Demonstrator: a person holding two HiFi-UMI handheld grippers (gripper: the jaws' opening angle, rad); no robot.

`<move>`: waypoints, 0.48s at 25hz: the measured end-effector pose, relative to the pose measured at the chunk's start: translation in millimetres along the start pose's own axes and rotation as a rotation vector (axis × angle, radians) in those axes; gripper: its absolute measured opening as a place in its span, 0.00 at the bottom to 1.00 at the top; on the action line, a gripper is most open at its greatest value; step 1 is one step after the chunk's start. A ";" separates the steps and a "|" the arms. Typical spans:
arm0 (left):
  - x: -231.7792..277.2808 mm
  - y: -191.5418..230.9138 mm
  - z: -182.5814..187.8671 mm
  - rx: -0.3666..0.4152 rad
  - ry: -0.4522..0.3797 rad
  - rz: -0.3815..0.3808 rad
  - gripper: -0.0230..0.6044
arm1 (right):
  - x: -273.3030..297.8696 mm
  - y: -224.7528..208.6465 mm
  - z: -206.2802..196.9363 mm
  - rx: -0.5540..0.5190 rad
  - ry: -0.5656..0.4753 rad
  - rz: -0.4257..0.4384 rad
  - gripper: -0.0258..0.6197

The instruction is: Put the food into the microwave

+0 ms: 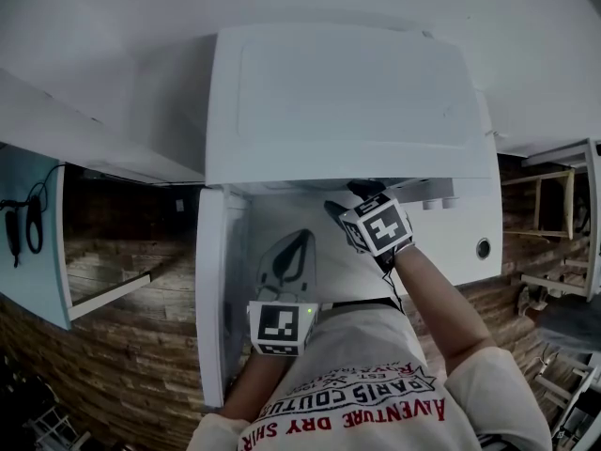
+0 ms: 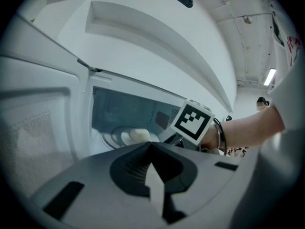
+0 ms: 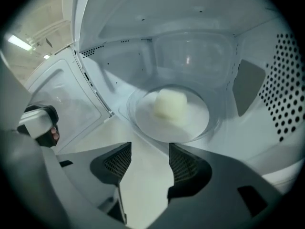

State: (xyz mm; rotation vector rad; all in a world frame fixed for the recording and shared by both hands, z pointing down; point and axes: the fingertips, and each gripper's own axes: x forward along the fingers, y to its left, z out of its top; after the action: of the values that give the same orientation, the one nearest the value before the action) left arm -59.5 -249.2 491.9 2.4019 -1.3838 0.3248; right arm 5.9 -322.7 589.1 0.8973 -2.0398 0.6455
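The food (image 3: 170,104), a pale, roundish lump, probably a bun though blurred, sits mid-turntable (image 3: 198,124) inside the microwave (image 1: 338,101). The right gripper (image 3: 149,151), jaws wide and empty, hangs just before the turntable's near rim, with the food straight ahead and clear of it. The left gripper (image 2: 152,171), jaws together on nothing, is farther from the turntable.

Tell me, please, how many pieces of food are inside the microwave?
1. A pale, bun-like piece of food lies on the round plate inside the open microwave. The right gripper hides the plate's near edge, so a small piece might be hidden there.
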 end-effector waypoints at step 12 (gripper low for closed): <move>-3.2 -7.9 4.7 0.020 -0.006 -0.015 0.05 | -22.2 -5.8 1.4 0.018 -0.068 -0.082 0.32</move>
State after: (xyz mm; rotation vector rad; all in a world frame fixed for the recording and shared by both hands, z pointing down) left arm -54.1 -244.9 485.1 2.4304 -1.3705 0.3300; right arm 19.2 -319.1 570.7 1.0208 -2.0481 0.5965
